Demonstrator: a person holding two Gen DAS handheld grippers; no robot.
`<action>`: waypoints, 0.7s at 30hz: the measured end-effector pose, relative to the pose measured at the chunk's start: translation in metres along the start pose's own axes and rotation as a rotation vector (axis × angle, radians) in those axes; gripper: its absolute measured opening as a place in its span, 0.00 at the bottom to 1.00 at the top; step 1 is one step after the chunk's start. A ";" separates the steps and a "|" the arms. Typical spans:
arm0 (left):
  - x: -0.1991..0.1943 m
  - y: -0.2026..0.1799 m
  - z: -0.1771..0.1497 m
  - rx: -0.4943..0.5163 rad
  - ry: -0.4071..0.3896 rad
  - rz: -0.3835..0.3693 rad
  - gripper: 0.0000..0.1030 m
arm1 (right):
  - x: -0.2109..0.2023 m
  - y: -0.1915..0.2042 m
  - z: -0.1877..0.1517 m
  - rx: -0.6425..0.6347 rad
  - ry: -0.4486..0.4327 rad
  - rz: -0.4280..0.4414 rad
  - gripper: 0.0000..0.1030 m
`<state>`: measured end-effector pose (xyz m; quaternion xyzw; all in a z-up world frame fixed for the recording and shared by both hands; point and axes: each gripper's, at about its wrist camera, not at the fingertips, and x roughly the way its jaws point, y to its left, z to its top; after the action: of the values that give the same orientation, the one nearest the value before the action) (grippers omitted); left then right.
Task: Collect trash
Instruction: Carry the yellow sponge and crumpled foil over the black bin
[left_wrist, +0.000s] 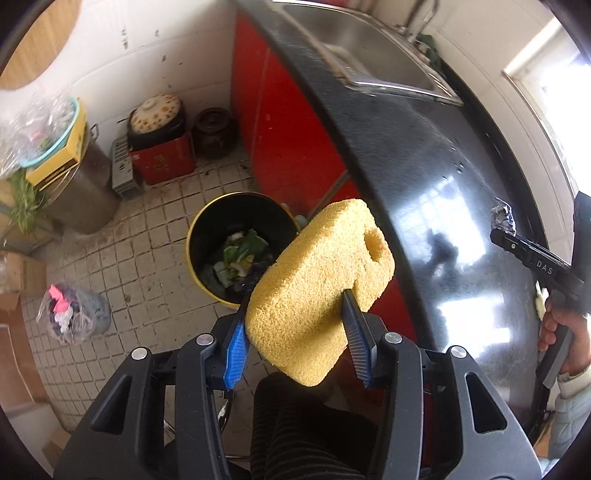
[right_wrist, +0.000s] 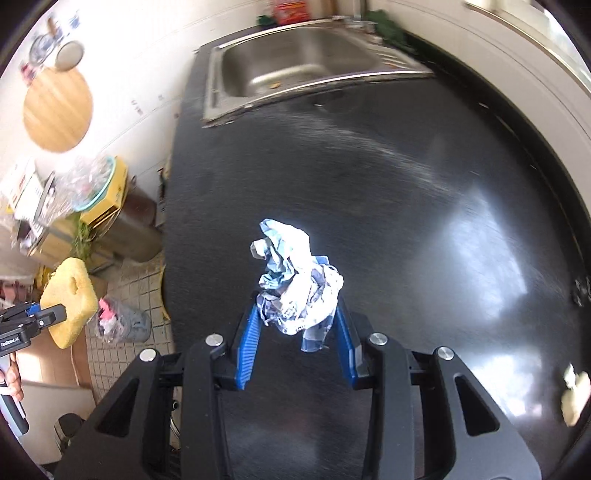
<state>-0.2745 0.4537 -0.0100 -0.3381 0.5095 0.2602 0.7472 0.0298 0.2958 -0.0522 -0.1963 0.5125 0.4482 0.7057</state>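
Note:
My left gripper is shut on a yellow sponge and holds it in the air beside the counter edge, above and a little right of a black trash bin on the floor with scraps in it. The sponge also shows in the right wrist view. My right gripper is shut on a crumpled blue and white wrapper over the black counter. That wrapper and gripper show at the right edge of the left wrist view.
A steel sink is set in the counter's far end. A pale scrap lies on the counter at the right. On the tiled floor are a plastic bag of rubbish, a metal pot, a red box and a dark jar.

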 end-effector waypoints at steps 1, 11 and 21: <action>0.001 0.005 0.000 -0.011 -0.001 0.004 0.44 | 0.003 0.009 0.001 -0.017 0.005 0.007 0.36; 0.005 0.052 0.007 -0.098 -0.027 0.029 0.44 | 0.051 0.108 0.028 -0.186 0.043 0.081 0.36; 0.023 0.068 0.012 -0.138 0.014 0.039 0.44 | 0.078 0.158 0.040 -0.273 0.089 0.113 0.36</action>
<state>-0.3100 0.5074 -0.0447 -0.3804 0.5020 0.3069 0.7135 -0.0744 0.4409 -0.0779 -0.2810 0.4877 0.5434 0.6228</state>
